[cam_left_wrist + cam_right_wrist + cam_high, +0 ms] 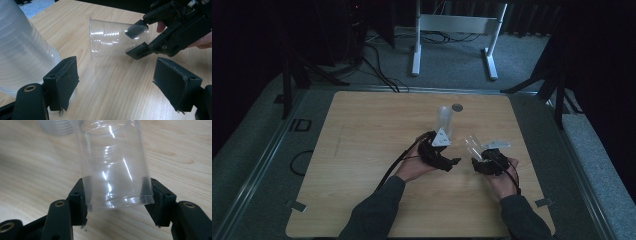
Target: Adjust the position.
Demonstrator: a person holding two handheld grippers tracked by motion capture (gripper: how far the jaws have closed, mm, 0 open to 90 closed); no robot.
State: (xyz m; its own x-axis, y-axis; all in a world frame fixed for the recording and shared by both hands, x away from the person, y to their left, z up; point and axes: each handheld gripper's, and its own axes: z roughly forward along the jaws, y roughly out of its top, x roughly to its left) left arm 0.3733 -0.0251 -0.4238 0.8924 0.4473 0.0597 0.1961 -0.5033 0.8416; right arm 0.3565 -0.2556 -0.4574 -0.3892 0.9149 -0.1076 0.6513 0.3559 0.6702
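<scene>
A single clear plastic cup (115,170) lies tilted on its side just above the wooden table (362,150), and my right gripper (117,200) is shut on its base. In the high view the cup (471,144) points away from the right gripper (477,161), towards the table's middle. A tall stack of clear cups (444,120) stands behind my left gripper (452,162). The left gripper (115,82) is open with nothing between its pads, the stack (22,55) is close at its left, and the held cup (112,37) with the right gripper (140,40) is ahead.
A small grey disc (456,107) lies on the table beside the stack, near the far edge. Beyond the table stand a white frame (457,30) and dark tripod legs (297,75). Cables (382,75) run over the floor.
</scene>
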